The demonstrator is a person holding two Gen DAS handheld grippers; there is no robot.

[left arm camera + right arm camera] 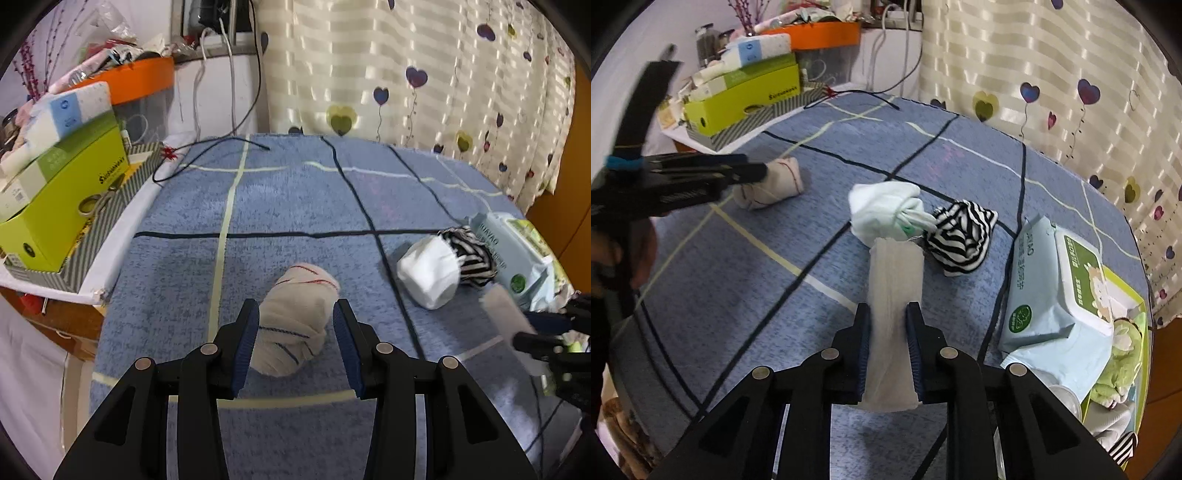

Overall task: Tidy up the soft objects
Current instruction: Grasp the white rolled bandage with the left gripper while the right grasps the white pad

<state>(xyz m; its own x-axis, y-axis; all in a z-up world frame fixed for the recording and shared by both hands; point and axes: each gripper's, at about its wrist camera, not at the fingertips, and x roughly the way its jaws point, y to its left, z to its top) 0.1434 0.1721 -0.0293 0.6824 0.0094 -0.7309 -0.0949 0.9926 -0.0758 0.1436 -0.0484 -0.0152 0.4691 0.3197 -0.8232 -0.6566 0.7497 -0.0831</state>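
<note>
White folded cloth [894, 317] clamped in right gripper [889, 332]

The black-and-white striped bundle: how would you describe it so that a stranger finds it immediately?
Look at the blue checked blanket and find the pale blue wipes pack near its right edge. Just left of that pack lies the striped bundle, touching a white bundle. It alone has bold black-and-white stripes; the other rolled cloths are plain white or cream.

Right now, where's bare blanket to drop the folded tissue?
Free: the blue blanket stretch between the beige bundle and the curtain. Also the patch left of the right hand-held gripper. Crowded: the white bundle, striped bundle and wipes pack on the right.
</note>
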